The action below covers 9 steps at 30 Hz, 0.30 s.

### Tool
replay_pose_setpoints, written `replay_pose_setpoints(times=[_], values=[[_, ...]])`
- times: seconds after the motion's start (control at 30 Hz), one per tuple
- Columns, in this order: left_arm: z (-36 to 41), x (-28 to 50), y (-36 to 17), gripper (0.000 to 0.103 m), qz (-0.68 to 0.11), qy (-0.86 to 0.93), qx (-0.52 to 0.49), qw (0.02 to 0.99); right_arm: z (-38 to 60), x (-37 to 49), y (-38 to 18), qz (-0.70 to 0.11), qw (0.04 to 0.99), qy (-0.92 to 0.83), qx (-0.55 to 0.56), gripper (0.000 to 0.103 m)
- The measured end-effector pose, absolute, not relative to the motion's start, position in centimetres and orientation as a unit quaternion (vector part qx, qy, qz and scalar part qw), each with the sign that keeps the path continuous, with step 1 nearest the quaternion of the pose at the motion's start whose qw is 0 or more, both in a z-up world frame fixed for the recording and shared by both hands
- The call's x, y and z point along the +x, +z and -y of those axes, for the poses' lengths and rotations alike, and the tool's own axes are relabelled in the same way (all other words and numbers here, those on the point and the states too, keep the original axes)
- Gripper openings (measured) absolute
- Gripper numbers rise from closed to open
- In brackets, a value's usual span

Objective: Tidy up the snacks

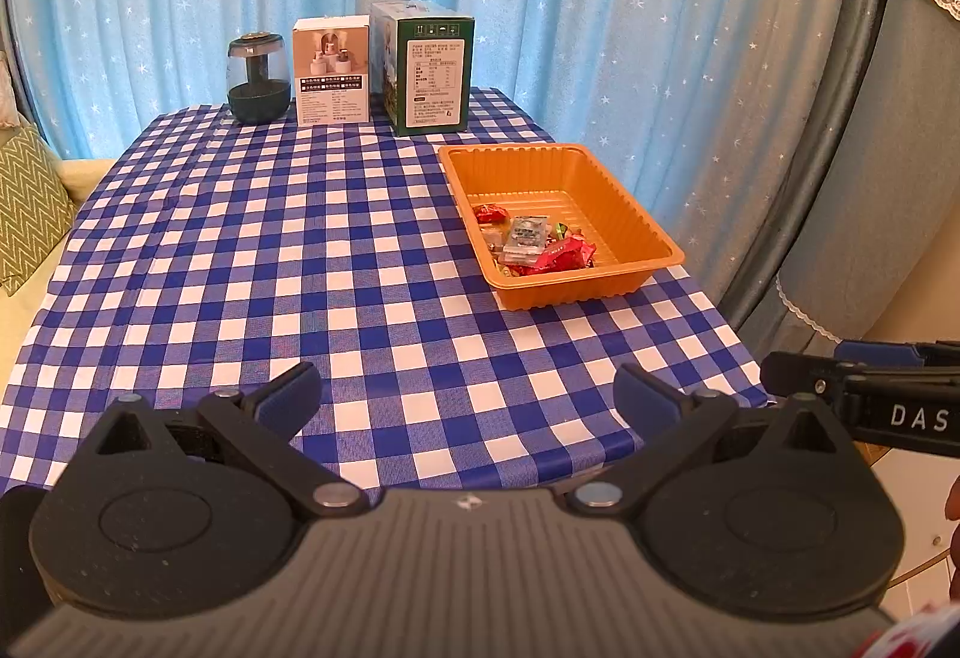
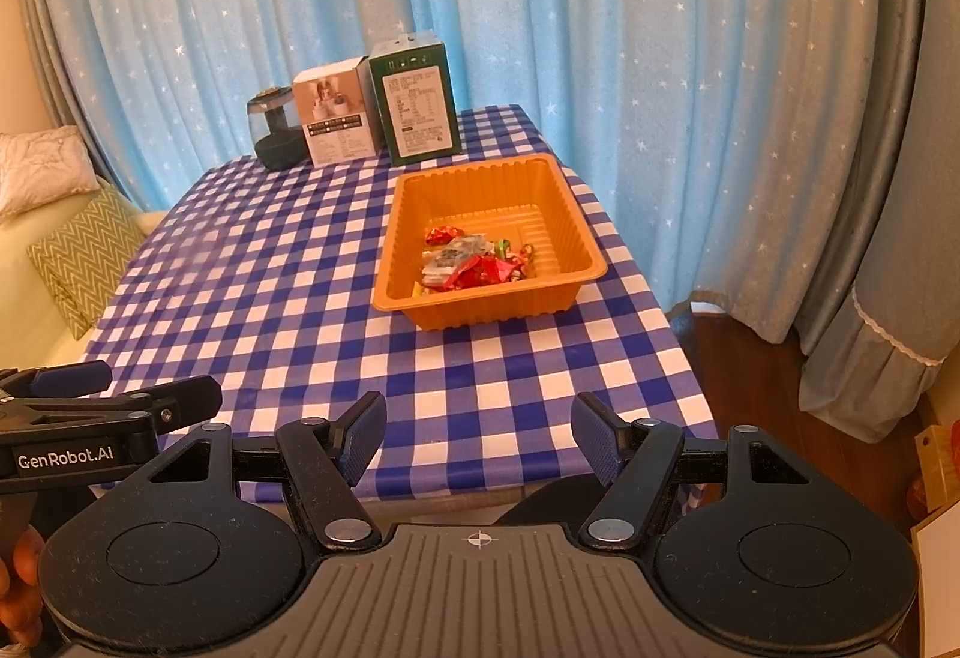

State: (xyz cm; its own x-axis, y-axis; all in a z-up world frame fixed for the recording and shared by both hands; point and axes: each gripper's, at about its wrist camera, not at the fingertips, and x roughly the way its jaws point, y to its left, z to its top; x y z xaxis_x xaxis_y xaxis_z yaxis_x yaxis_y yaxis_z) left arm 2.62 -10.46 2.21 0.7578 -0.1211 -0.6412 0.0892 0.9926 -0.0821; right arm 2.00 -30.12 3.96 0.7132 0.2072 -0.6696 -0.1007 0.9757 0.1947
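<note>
An orange plastic tray [image 1: 636,220] [image 2: 570,223] sits on the right half of the blue-and-white checked table. Inside it lies a small heap of wrapped snacks [image 1: 534,244] [image 2: 474,265], red packets and a clear one among them. My left gripper [image 1: 468,400] hovers open over the table's near edge, well short of the tray, with nothing between its blue pads. My right gripper [image 2: 477,439] is open too, empty, above the near right corner of the table. Each gripper shows at the other view's side edge.
At the back of the table stand a dark glass jar [image 1: 258,78] [image 2: 273,132], a white box [image 1: 331,69] [image 2: 336,117] and a green box [image 1: 429,66] [image 2: 417,102]. Blue starred curtains hang behind. A sofa with a zigzag cushion [image 1: 27,202] [image 2: 84,256] is on the left.
</note>
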Motion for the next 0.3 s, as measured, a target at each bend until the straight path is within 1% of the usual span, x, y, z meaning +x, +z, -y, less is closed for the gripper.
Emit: replay_pose_setpoints(times=[0.3], values=[[10.51,2.6,2.07,0.103,-0.341,-0.056,-0.023,0.938,30.04,1.72,3.69,-0.371,0.922,0.082,0.073,0.068]])
